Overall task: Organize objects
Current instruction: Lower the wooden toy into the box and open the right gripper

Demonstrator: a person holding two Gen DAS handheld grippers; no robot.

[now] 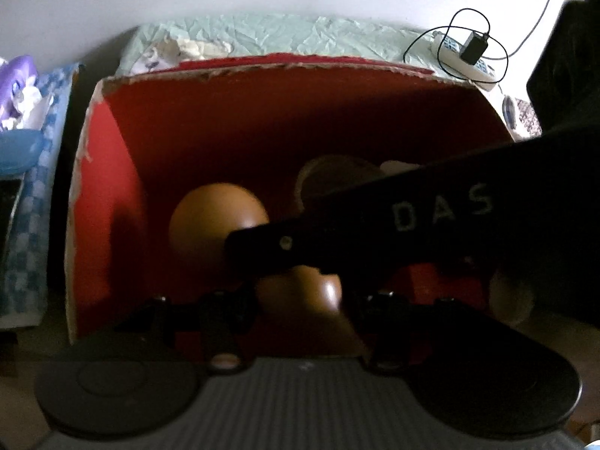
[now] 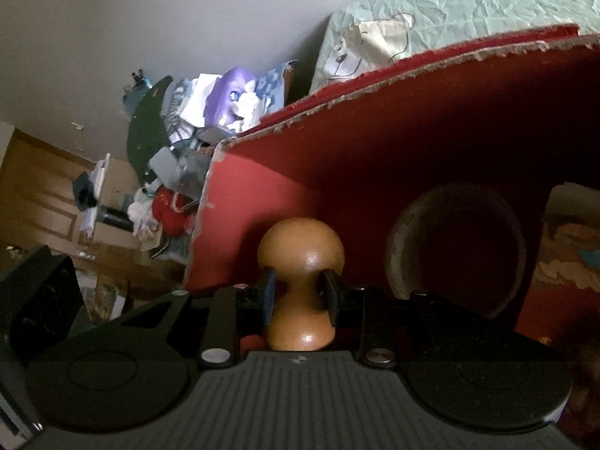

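My right gripper (image 2: 298, 292) pinches the wooden knob (image 2: 301, 262) inside the red box (image 2: 375, 157); left gripper (image 1: 300, 300) looks apart, and the two could collide.

A brown wooden knob (image 1: 217, 217) sits inside the red box (image 1: 112, 195), behind a black bar (image 1: 375, 221) marked "DAS".

"DAS" on black gripper body (image 1: 431, 217)

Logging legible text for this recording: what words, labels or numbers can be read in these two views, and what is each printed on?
"DAS": pale letters on the black right gripper arm crossing the left wrist view over the red box; anything before them is in shadow.
The printed card leaning in the box: picture only, blurred.
Nothing readable on the wooden knob or the charger.
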